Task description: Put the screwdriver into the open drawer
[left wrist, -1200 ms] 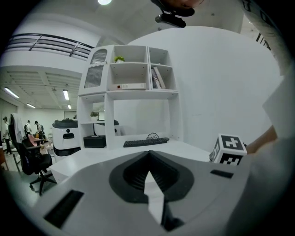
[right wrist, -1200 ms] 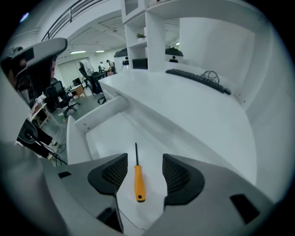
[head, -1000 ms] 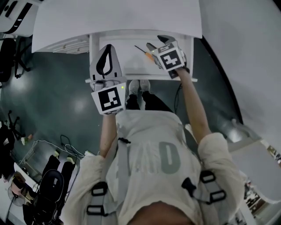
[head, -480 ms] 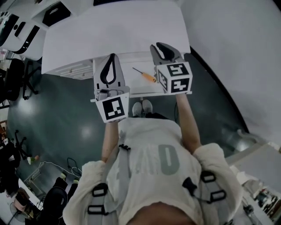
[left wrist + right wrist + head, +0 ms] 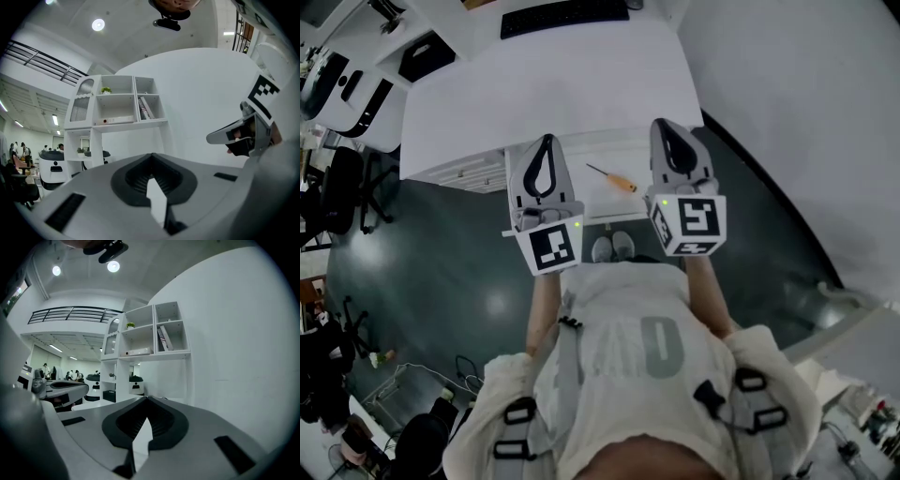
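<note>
The orange-handled screwdriver lies in the open drawer under the white counter's near edge, between the left gripper, jaws together and empty, and the right gripper, whose jaws have just closed on nothing.

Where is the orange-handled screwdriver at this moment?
In the head view, upper middle, the orange-handled screwdriver lies in the open white drawer. It sits between the left tongs and the right tongs, nearer the right, and neither holds it.
</note>
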`<state>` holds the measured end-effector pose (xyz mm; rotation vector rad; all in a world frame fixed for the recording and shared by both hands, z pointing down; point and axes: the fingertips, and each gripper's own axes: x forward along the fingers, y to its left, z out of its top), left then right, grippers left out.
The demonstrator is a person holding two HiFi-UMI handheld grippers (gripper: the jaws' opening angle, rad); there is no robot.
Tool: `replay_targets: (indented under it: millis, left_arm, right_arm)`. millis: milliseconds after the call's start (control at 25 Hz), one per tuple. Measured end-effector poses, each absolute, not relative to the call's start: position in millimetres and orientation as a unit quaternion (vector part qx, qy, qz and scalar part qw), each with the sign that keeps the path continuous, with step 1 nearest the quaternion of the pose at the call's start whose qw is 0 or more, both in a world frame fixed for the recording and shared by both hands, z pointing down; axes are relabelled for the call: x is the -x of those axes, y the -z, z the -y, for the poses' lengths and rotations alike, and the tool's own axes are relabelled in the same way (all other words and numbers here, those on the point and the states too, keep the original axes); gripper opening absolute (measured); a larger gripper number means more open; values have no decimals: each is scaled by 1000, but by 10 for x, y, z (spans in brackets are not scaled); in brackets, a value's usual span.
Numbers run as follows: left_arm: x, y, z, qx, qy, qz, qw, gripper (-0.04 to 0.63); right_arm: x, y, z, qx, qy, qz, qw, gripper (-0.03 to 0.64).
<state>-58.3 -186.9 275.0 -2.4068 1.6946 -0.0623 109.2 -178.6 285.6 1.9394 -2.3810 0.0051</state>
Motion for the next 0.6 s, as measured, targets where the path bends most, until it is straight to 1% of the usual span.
replay_targets:
  millis: [400, 600]
  left_arm:
    - [569, -2724, 1868, 813, 23, -572, 103, 6]
    - [591, -2743, 1891, 814, 27, -570, 105, 6]
  right_arm:
    - [-1218, -3006, 1627, -639, -29, 769, 24, 5]
    - [-1219, -3108, 1681, -647, -40, 760, 48, 5]
